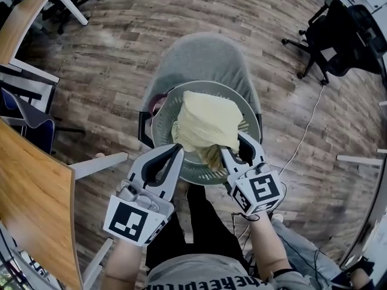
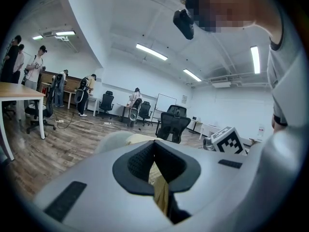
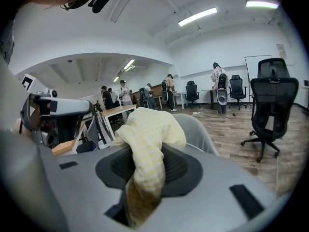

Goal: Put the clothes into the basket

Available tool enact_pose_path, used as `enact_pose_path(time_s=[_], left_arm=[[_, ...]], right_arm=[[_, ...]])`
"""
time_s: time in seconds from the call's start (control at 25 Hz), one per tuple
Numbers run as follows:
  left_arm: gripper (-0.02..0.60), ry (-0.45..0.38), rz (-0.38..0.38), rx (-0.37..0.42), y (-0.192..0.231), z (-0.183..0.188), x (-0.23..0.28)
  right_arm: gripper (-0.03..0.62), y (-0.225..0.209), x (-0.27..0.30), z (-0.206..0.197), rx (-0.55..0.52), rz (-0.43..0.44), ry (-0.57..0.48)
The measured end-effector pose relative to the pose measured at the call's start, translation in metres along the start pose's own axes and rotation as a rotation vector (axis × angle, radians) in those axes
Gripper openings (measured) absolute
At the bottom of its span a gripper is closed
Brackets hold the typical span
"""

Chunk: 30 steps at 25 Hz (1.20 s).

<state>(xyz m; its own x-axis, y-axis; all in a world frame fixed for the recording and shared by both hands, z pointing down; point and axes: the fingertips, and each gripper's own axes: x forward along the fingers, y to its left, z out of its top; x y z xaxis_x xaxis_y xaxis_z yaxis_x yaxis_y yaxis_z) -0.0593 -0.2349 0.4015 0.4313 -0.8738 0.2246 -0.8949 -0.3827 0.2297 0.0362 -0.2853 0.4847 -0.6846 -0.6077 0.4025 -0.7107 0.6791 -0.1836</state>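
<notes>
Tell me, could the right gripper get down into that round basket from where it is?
Probably yes. The right gripper hangs over the near rim of the basket, shut on the yellow cloth. The basket's top is open, with only that cloth draped between gripper and basket.

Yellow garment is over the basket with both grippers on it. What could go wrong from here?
1. The yellow garment is bunched toward the near side of the basket; released here, its near edge might drape over the rim instead of dropping in.
2. The left gripper pinches only a thin strip of cloth, so that side may slip out early.
3. The basket appears to sit on a chair; pressing down could shift or tip it.
</notes>
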Motion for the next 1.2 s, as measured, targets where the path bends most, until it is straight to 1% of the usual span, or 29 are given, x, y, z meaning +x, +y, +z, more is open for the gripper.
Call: enact_pose_path(time_s=[0.32, 0.52, 0.84, 1.0, 1.2], left_arm=[[0.014, 0.04, 0.008, -0.03, 0.005, -0.027, 0.004], [0.014, 0.058, 0.014, -0.048, 0.005, -0.04, 0.005], [0.014, 0.055, 0.029, -0.056, 0.01, -0.045, 0.002], [0.014, 0.056, 0.039, -0.054, 0.011, -0.043, 0.002], [0.014, 0.053, 0.042, -0.057, 0.01, -0.044, 0.001]], right_arm=[[0.141, -0.005, 0.01, -0.037, 0.025, -0.003, 0.093], [0.144, -0.004, 0.013, -0.053, 0.016, 0.005, 0.14], [0.149, -0.003, 0.015, -0.062, 0.007, -0.012, 0.168], [0.157, -0.003, 0.013, -0.063, 0.004, -0.007, 0.179], [0.184, -0.002, 0.011, -0.062, 0.015, -0.001, 0.172]])
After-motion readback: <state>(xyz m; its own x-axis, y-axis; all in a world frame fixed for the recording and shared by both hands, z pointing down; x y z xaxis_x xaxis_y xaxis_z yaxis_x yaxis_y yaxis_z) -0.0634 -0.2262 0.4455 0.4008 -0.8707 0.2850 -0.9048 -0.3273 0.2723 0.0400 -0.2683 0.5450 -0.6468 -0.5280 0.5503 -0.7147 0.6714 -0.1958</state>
